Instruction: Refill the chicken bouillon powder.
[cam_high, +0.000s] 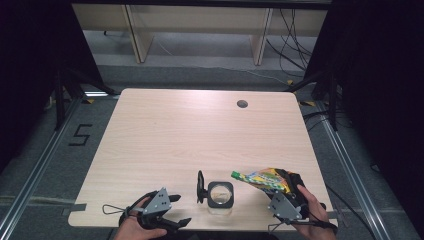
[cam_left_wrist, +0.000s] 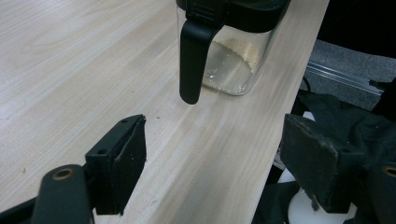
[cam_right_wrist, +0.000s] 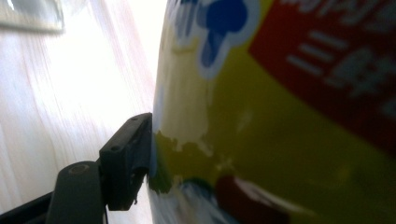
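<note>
Although the right gripper (cam_high: 281, 192) sits in the lower right of the high view, its jaws are mostly covered there by the colourful snack bag (cam_high: 262, 179) it holds, so the grip itself is hard to read from above. From the right gripper view, the bag (cam_right_wrist: 280, 116) spreads across the centre and right of the frame, blurred and cut off on three sides; one black jaw at lower left presses flat against its yellow side, while the other jaw is hidden behind the packet. So the jaws stand wide and are clamped on the bag.

Seen from above, the bag's long axis runs from the gripper toward the centre left of the frame, its sealed green end pointing at the clear jar (cam_high: 220, 194) and hanging just above the table (cam_high: 200, 130).

At lower left of the high view, the left gripper (cam_high: 177, 210) rests at the table's near edge, pointing toward the jar. Its own view shows both jaws spread wide with bare wood between them, and the jar (cam_left_wrist: 233, 56) at the top centre, cropped by the frame, with pale residue at the bottom and its black lid handle (cam_left_wrist: 194, 60) hanging down its side. Dark cloth in the lower right of that view cannot be identified.
</note>
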